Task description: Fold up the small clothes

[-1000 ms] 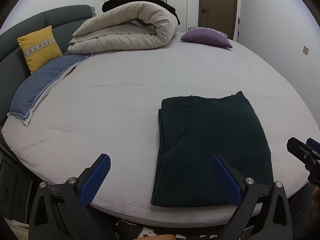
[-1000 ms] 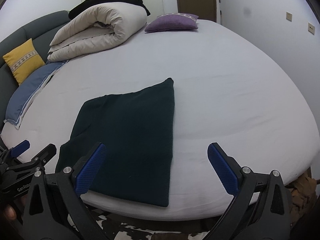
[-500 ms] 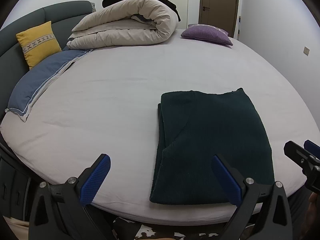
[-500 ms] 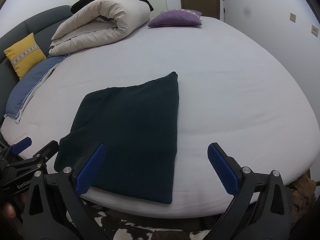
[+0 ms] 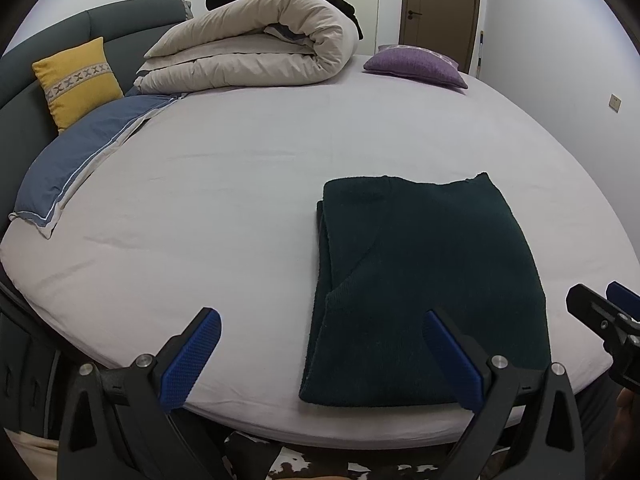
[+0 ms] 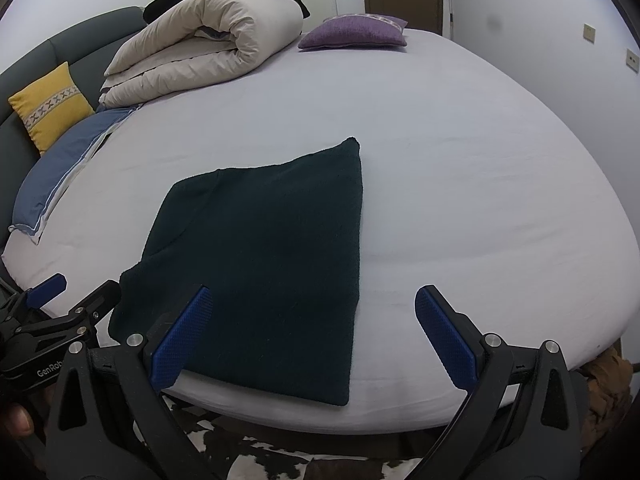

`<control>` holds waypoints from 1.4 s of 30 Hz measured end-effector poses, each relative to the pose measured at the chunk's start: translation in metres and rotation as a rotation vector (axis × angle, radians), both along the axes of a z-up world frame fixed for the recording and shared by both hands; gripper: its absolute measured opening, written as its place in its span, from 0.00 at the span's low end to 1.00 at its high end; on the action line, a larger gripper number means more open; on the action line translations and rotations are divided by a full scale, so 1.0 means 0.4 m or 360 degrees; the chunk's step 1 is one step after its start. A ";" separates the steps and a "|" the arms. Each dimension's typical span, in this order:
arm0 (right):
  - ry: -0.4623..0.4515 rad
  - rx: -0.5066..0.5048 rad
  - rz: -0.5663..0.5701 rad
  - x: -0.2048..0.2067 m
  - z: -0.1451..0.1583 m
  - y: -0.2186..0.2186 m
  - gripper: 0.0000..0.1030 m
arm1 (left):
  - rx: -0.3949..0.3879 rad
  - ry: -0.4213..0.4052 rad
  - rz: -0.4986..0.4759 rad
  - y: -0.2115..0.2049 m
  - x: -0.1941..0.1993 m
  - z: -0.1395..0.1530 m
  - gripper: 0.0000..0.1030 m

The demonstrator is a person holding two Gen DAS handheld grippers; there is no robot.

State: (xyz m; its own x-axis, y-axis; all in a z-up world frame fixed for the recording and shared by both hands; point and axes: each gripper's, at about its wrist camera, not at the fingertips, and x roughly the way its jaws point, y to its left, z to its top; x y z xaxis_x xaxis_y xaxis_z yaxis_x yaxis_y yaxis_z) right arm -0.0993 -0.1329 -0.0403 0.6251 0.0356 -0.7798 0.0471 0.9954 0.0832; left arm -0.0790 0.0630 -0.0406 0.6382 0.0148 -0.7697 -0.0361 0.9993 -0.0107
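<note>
A dark green knit garment (image 5: 424,284) lies folded into a flat rectangle near the front edge of the round bed (image 5: 248,184); it also shows in the right wrist view (image 6: 272,256). My left gripper (image 5: 320,354) is open and empty, held above the bed's front edge to the left of the garment's near end. My right gripper (image 6: 312,332) is open and empty above the garment's near right corner. Each gripper shows at the edge of the other's view, the right one (image 5: 604,316) and the left one (image 6: 68,300).
A rolled beige duvet (image 5: 256,56) lies at the back of the bed, a purple cushion (image 5: 416,66) at its right, a blue pillow (image 5: 84,156) and a yellow cushion (image 5: 76,80) at the left against the grey headboard. A cowhide rug (image 6: 280,456) lies below the bed edge.
Both grippers have risen and tilted slightly, so the bed and garment sit lower in view. The garment has not moved. Both grippers stay open.
</note>
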 end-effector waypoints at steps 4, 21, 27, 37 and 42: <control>0.0003 0.0000 0.0004 0.003 -0.003 0.000 1.00 | 0.0000 0.0000 0.0000 0.001 0.001 -0.001 1.00; 0.0018 0.0001 0.0014 0.010 -0.017 0.015 1.00 | 0.0004 0.0007 0.0005 0.002 0.001 0.002 1.00; 0.0016 0.0003 0.0017 0.013 -0.021 0.017 1.00 | 0.0005 0.0008 0.0004 0.001 0.001 0.002 1.00; 0.0014 0.0004 0.0017 0.014 -0.022 0.018 1.00 | 0.0005 0.0009 0.0003 0.002 0.001 0.001 1.00; 0.0014 0.0004 0.0016 0.014 -0.022 0.020 1.00 | 0.0005 0.0005 0.0002 0.003 0.000 0.002 1.00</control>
